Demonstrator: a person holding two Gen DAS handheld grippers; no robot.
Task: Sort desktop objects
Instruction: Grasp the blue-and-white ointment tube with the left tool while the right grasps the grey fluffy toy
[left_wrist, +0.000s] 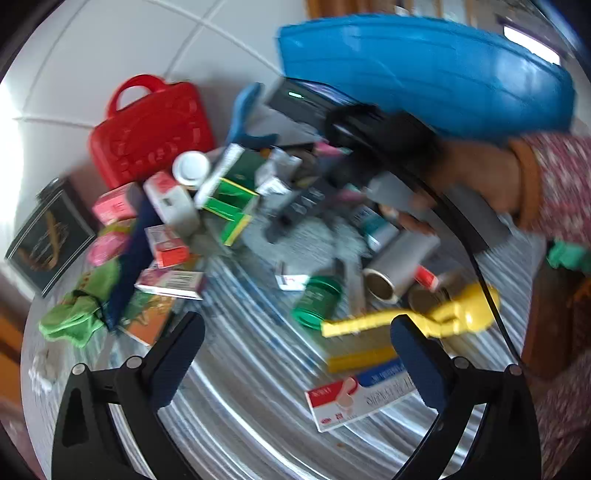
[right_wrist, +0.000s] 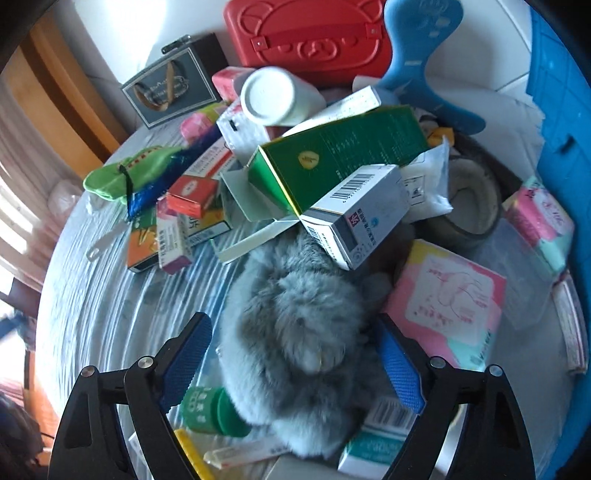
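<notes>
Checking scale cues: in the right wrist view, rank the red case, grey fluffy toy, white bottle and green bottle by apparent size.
1. grey fluffy toy, though nearest the camera
2. red case
3. white bottle
4. green bottle

Desktop clutter, heaped mid-table: grey fluffy toy (right_wrist: 303, 332) lay nearest; white barcoded box (right_wrist: 358, 218) leaned on it; green carton (right_wrist: 332, 162) tilted above; white bottle (right_wrist: 273, 96) lay sideways toward the far edge.

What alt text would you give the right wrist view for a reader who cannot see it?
The right gripper is open, its blue pads either side of a grey furry toy on a cluttered table. Behind the toy lie a green carton, a white barcoded box, a white bottle and a red case.
</notes>
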